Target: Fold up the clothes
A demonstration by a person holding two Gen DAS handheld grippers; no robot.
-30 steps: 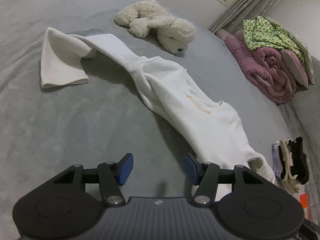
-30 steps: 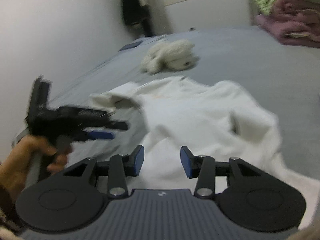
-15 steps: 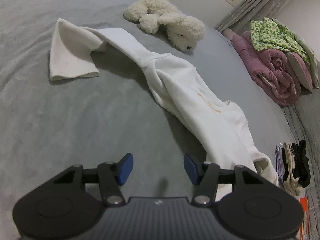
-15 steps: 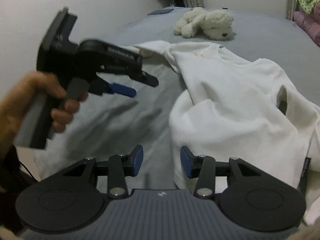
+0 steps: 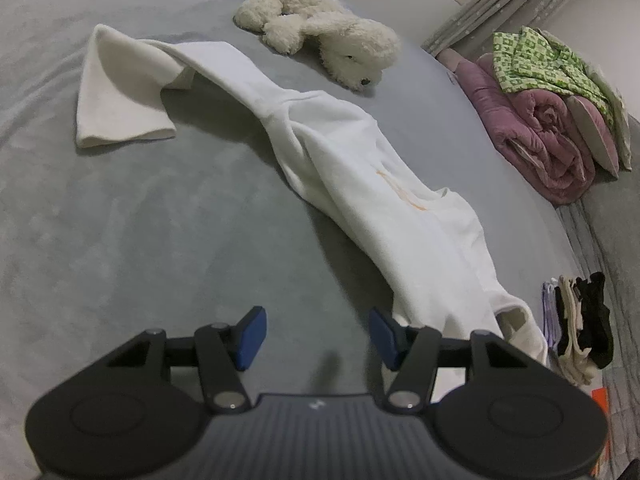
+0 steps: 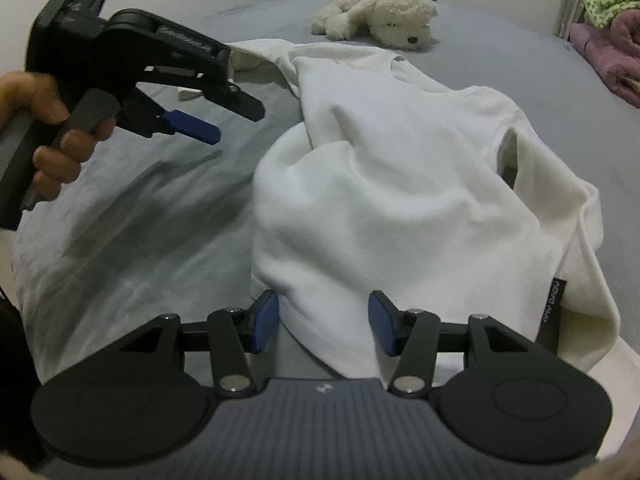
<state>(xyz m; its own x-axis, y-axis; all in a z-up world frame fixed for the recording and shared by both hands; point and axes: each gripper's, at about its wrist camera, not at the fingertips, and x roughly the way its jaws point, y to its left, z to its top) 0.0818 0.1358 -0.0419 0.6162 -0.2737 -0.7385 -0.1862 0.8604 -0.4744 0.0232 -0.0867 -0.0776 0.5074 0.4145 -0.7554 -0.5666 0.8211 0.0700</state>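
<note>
Right gripper [image 6: 322,328] has closed in on sweatshirt [image 6: 400,184].

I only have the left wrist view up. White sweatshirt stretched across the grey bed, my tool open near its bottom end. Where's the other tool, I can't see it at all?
Observer: The right tool is open at the near hem of the white sweatshirt, with a hump of cloth showing between its pads; whether it touches, I cannot tell.
Operator: Is my left tool actually over the cloth?
Observer: No. In the right wrist view the left tool hangs above bare grey bed, left of the sweatshirt, apart from it.
Operator: Anything on the sweatshirt I'm missing?
Observer: A small black label sits on the side edge nearest the right tool.
</note>
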